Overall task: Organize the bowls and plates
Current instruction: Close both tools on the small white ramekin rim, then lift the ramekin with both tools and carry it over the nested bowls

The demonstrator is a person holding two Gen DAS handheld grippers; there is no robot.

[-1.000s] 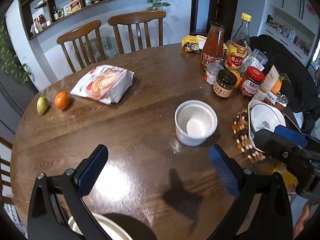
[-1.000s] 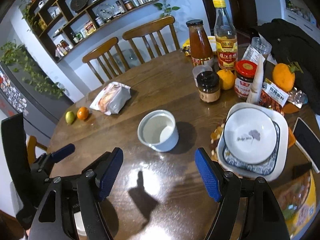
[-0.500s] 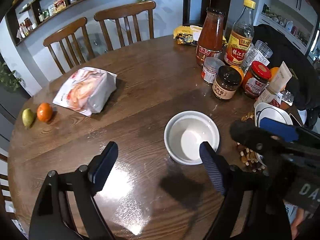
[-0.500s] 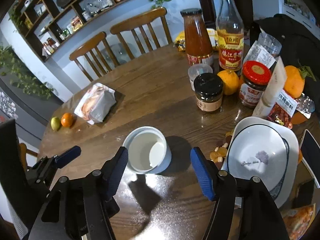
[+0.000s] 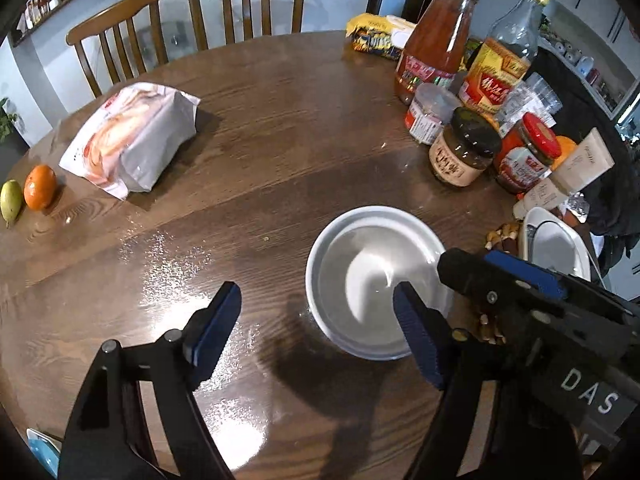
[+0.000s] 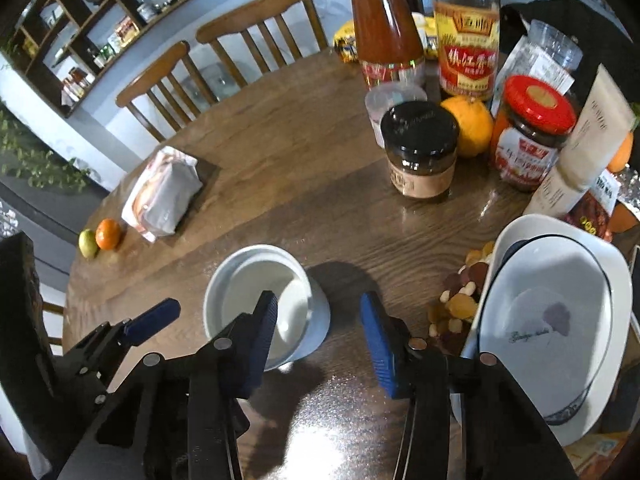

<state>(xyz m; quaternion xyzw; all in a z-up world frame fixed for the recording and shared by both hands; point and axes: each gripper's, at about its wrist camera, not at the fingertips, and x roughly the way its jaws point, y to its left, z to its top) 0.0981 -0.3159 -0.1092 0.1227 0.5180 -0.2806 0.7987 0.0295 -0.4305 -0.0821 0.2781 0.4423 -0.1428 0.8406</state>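
A white round bowl (image 5: 360, 264) stands on the brown wooden table (image 5: 280, 140). My left gripper (image 5: 316, 316) straddles the bowl's left wall, one finger over the inside and one outside. Its jaws are closing and the pads are clear of the wall. My right gripper (image 6: 318, 316) straddles the right wall of the bowl (image 6: 256, 280) the same way. Its jaws are also closing, with no contact visible. A stack of white plates (image 6: 560, 280) lies at the right; in the left wrist view these plates (image 5: 560, 240) are partly hidden behind the right gripper's fingers (image 5: 520, 270).
Jars (image 6: 420, 152) and bottles (image 6: 384, 28) crowd the far right with oranges (image 6: 472, 124). Loose nuts (image 6: 460, 292) lie between bowl and plates. A bread bag (image 5: 132, 140) and two small fruits (image 5: 40, 186) sit at the left. Two chairs (image 5: 240, 4) stand behind the table.
Both grippers have come down and forward onto the bowl, which now looks larger. Both pairs of jaws have narrowed, the right pair more.
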